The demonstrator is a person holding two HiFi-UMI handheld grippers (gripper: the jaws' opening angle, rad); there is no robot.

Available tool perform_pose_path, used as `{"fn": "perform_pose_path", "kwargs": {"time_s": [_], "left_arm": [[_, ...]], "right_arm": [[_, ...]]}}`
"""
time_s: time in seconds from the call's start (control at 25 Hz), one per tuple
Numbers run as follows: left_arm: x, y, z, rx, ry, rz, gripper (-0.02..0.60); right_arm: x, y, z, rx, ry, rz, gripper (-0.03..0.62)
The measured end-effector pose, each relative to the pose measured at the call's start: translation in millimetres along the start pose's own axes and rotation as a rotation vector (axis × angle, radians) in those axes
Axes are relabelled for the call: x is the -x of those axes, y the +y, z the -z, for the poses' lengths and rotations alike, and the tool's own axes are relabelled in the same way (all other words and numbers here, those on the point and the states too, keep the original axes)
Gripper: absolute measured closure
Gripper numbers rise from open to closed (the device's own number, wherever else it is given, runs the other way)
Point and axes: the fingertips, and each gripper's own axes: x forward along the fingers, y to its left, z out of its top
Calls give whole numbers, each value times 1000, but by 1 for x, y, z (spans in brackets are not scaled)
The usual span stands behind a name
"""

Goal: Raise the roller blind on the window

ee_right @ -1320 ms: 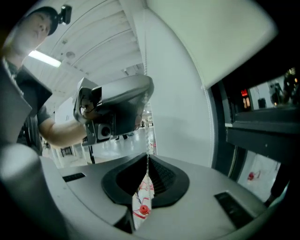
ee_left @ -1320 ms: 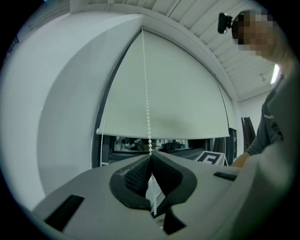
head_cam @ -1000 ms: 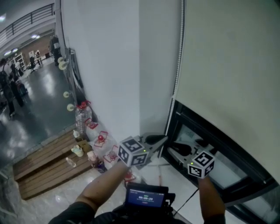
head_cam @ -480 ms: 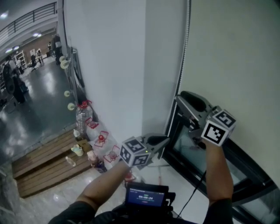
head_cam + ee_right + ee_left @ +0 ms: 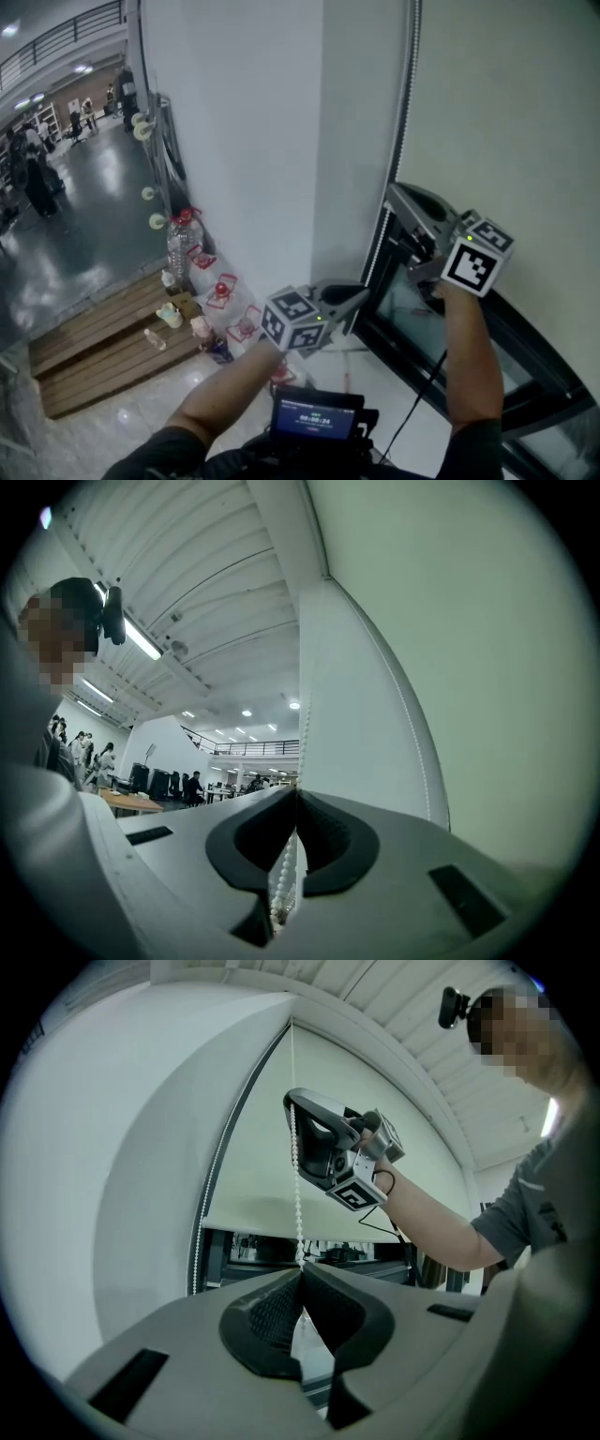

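Observation:
The cream roller blind (image 5: 506,122) hangs over most of the window, its bottom edge above the dark glass (image 5: 272,1246). A white bead chain (image 5: 401,131) runs down the blind's left edge. My left gripper (image 5: 361,298) is shut on the chain low down, and the beads run into its tips (image 5: 300,1277). My right gripper (image 5: 401,220) is higher on the same strand (image 5: 296,1176). Its jaws are closing tight, pads pressed on the beads (image 5: 281,883). The chain's other strand (image 5: 414,726) hangs free beside it.
A white pillar (image 5: 244,141) stands left of the window. The black window frame (image 5: 525,347) runs below the blind. On the floor at the left are a water bottle (image 5: 178,248), small items and wooden boards (image 5: 103,347). A screen device (image 5: 314,412) is at my chest.
My right gripper rose from beside the left one near the window frame to a higher spot on the chain and closed on it. The left gripper stayed put.

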Motion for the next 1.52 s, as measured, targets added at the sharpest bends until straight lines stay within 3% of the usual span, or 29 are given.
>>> {"fn": "perform_pose_path", "kwargs": {"time_s": [0.24,0.52,0.84,0.96,1.12,1.32,1.36,1.44,1.52], "left_arm": [[-7,4,-3,-2,-6,-2,586],[-10,4,10,6,8,4,586],[-8,13,78,74,119,-7,586],[-1,20,111,119,149,-11,586],[2,22,139,122,202,-20,586],[6,21,144,211,134,-14,585],[8,23,144,215,133,-26,578],[16,23,136,207,134,-25,497],[28,17,114,200,102,15,465]], "right_arm": [[2,-3,-2,104,31,43,588],[10,-5,9,113,31,76,588],[20,-6,77,96,135,90,589],[26,-7,110,49,162,88,589],[32,-3,139,3,187,99,588],[38,0,144,-8,156,93,588],[39,-2,144,-7,158,94,588],[41,-4,143,-8,161,102,588],[43,-6,143,-10,159,112,588]]}}
